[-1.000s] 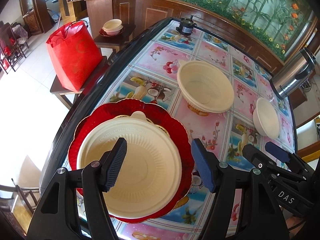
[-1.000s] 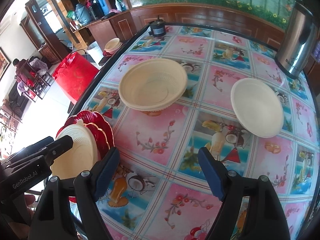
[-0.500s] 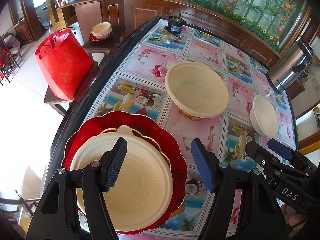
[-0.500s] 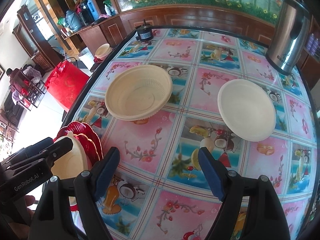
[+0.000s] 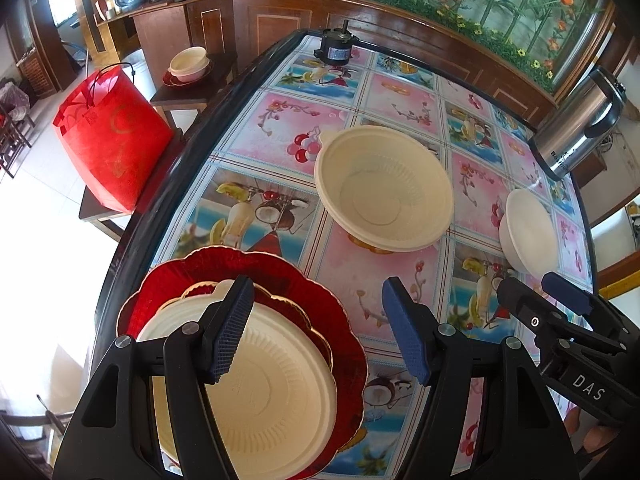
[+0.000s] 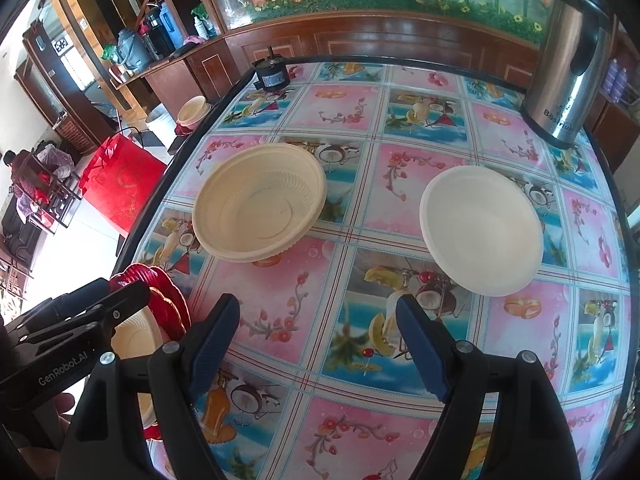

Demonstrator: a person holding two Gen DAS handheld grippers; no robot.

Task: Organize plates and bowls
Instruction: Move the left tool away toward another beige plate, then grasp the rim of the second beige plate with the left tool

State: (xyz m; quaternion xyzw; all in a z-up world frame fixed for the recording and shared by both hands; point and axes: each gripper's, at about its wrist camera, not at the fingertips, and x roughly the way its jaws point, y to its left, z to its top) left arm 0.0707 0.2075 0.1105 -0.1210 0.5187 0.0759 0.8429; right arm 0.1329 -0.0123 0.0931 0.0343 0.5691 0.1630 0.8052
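Cream-coloured and ribbed, a shallow plate [image 5: 256,396] sits on top of a red scalloped plate [image 5: 320,312] with a gold rim, at the near left corner of the desk [image 5: 360,292]. Further in stands a deeper cream bowl [image 5: 384,192] with a ribbed inner wall, resting on something gold-edged that I can only glimpse beneath it. To its right, well apart, lies a plain white plate [image 6: 482,230] with a smooth surface.

My left tongs [image 5: 318,334] hover above the stacked plates, spread wide and holding nothing; one blue pad hangs over the cream plate, the other over the bare desk. My right tongs [image 6: 318,342] are likewise wide apart and empty, above the patterned cloth between the bowl and the white plate.

The left view alone shows the whole red stack; the right view shows only a sliver of it behind the other tool. The right view alone shows the white plate full face and the steel flask [image 6: 568,64] upright at the far right corner.

The stack lies close to the desk's dark left edge, beyond which a red bag [image 5: 112,140] stands on a bench. Between stack, bowl and white plate the cloth is open. A small black motor [image 5: 335,49] sits at the far edge.
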